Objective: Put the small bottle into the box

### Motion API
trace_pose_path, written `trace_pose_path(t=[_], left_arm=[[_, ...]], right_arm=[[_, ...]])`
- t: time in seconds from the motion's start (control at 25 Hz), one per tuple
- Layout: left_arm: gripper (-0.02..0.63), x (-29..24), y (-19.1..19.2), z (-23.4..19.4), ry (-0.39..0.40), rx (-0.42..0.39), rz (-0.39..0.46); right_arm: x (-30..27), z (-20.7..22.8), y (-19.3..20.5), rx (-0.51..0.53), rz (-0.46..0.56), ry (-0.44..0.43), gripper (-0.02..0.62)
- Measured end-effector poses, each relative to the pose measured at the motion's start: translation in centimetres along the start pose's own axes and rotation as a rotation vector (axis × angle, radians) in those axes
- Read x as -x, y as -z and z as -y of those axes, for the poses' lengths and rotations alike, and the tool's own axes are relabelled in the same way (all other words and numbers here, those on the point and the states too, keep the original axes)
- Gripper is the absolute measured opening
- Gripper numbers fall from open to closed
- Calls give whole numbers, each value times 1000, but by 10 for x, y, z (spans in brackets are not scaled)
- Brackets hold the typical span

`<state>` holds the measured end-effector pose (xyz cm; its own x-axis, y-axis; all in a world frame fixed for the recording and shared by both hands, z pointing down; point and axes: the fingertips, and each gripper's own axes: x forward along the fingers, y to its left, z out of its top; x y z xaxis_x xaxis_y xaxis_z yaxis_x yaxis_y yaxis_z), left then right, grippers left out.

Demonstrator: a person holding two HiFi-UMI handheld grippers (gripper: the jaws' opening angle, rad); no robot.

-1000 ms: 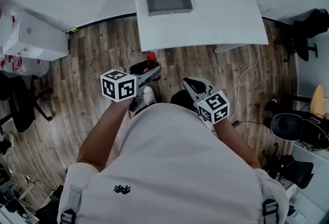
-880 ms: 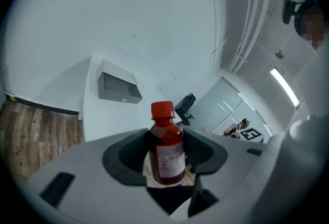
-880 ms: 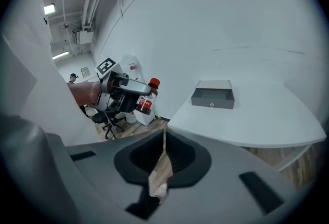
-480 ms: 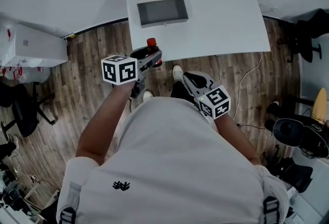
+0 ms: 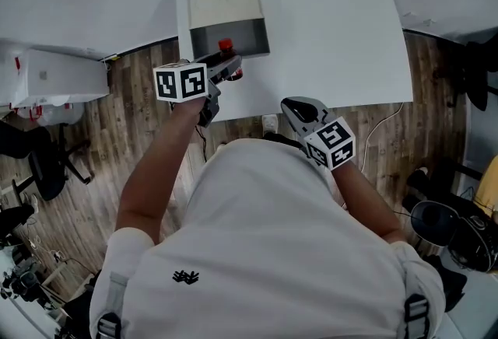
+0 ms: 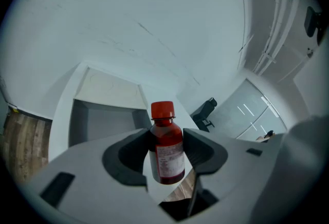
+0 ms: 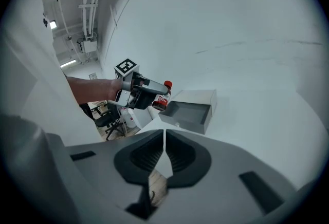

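Room on the white desk (image 5: 334, 34) is lying wide open to the right of the box (image 5: 226, 5), where nothing is standing. The desk's near edge is running just in front of the box, with wooden floor (image 5: 148, 96) below, so a bottle let go too early is likely going over that edge.

The box is sitting open with its grey tray facing the person and its pale cover closing the far half. That is leaving only a short opening, and a low approach is risking a knock on the box's near wall, which could shove a light box away.

At the box's near rim the left gripper (image 5: 226, 69) is pinching the small bottle (image 6: 167, 153) by its body, upright, red cap on top, above the tray and not yet inside. The round body is giving little grip, so a slip or a tilt seems possible. The right gripper (image 7: 163, 153) is hanging well to the box's right, its jaws pressed together on nothing.
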<state>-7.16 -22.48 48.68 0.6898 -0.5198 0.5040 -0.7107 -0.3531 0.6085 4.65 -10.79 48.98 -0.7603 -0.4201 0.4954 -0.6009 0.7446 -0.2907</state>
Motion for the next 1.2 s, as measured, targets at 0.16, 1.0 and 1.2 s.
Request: trace_pose_path(t=[0.16, 1.0, 1.2], left_arm=[[216, -30, -11, -19, -55, 4, -32], [216, -114, 7, -97, -294, 87, -220], [216, -121, 12, -105, -326, 96, -260]], right_arm=[[-3, 23, 2, -4, -24, -46, 17], [4, 92, 7, -66, -13, -90, 17], [6, 97, 9, -87, -7, -79, 17]])
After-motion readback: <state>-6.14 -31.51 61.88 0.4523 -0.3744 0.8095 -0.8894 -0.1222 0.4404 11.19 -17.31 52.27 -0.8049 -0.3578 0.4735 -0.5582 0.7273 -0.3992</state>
